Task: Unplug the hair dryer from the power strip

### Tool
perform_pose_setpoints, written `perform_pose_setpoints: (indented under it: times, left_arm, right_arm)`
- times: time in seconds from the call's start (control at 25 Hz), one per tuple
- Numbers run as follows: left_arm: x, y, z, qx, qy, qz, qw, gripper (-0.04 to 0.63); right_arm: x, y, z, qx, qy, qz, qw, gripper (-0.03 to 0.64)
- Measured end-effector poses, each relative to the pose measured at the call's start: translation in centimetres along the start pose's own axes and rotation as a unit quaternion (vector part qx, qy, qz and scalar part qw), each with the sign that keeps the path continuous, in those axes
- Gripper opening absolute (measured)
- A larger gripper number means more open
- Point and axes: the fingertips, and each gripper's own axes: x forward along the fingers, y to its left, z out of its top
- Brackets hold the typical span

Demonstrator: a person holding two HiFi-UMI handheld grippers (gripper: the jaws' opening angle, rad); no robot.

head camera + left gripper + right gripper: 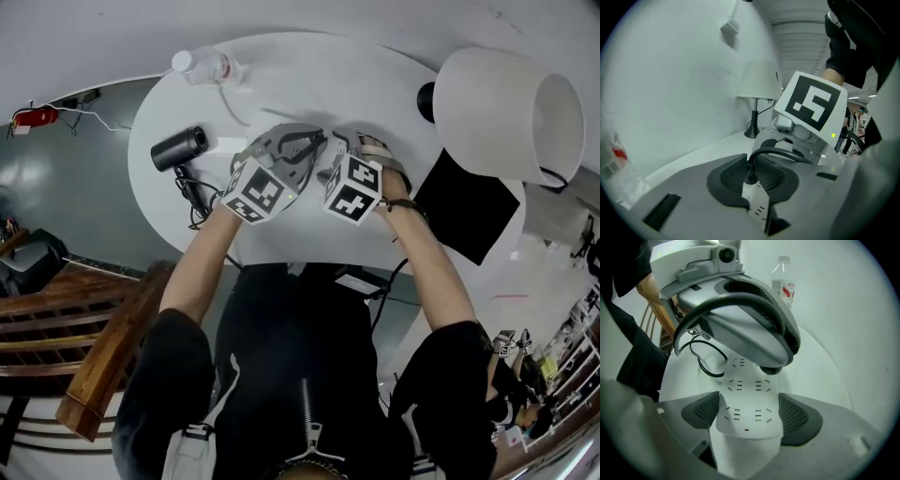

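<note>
Your right gripper [749, 417] clamps the power strip [747, 383] in its jaws, seemingly to steady it, while your left gripper [751, 174] (jaws clenched) pinches the plug [757, 204] for pulling.

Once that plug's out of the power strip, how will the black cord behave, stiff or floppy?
Probably floppy: the cord lies in loose loops on the table. Near the plug it holds an arch, so likely a little springy there. It looks thin, so probably light.

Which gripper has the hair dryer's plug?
The left gripper: its jaws pinch the black plug, while the right gripper clamps the white power strip.
</note>
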Motion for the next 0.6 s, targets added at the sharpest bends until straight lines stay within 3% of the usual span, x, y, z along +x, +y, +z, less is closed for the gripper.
perform_pose_setpoints:
  times: [0.44,0.52,0.6]
  left_arm:
    - [-1.3,0.1,-0.2,-0.012,0.005,0.026,0.9996,0.052]
    - [-1.2,-0.2,-0.3,-0.012,0.007,0.028,0.9995,0.052]
    - [-0.9,-0.6,-0.5,-0.011,0.009,0.029,0.9995,0.052]
  right_arm:
    - [-1.4,-0.3,-0.8,-0.016,-0.016,-0.040,0.999,0.386]
    - [-1.8,-0.1,-1.1,-0.017,-0.023,-0.046,0.999,0.360]
    - [-2.3,-0.1,-1.3,-0.013,-0.039,-0.061,0.997,0.292]
